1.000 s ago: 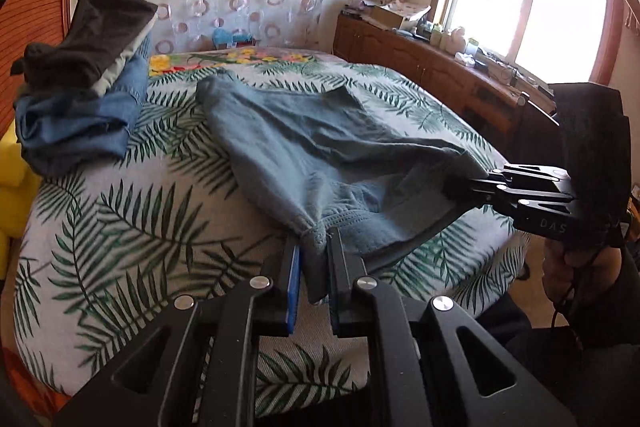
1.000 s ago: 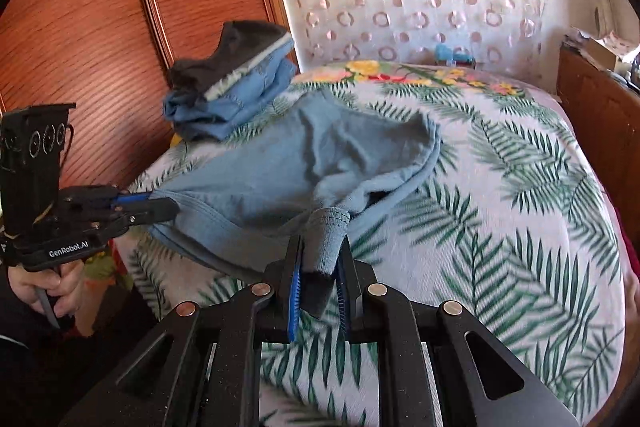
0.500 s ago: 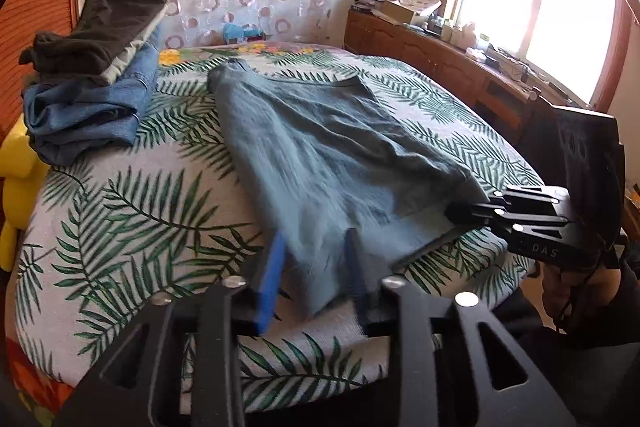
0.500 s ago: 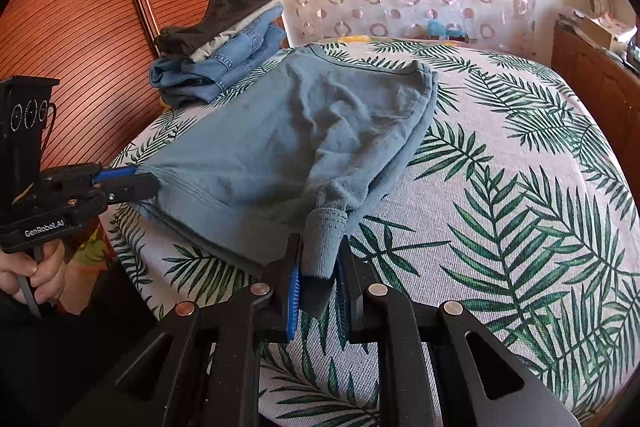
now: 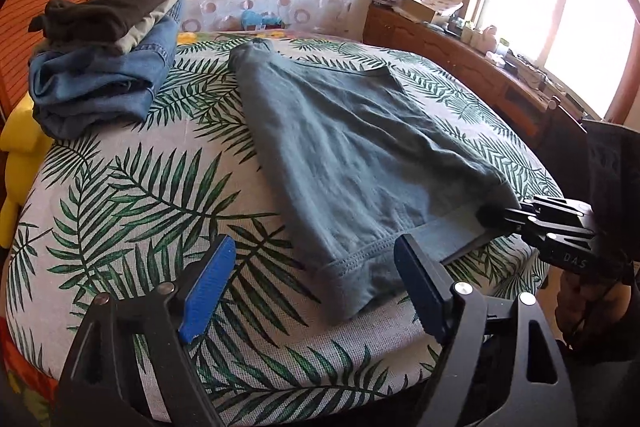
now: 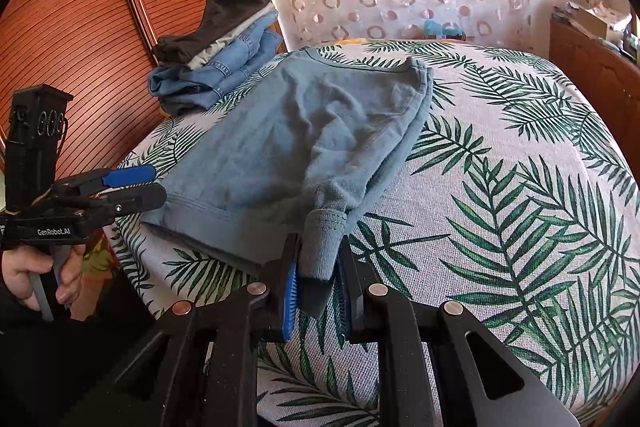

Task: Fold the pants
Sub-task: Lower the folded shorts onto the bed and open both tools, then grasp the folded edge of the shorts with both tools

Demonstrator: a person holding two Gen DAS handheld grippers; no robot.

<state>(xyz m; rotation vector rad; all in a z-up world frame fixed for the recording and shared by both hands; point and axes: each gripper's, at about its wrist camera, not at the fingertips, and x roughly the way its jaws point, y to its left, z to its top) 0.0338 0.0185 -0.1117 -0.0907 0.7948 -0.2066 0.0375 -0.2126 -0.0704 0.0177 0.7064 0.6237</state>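
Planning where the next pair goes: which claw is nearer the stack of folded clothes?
Left. The left claw hangs open at the bed's edge on the stack's side; the right claw grips the pants farther off.

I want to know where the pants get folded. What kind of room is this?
Most likely a bedroom. The pants lie on a bed with a palm-leaf cover, folded clothes are stacked by the wooden headboard, and a dresser stands under the window.

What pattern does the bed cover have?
The bed cover is pale grey with green palm leaves, clearest in the right wrist view.
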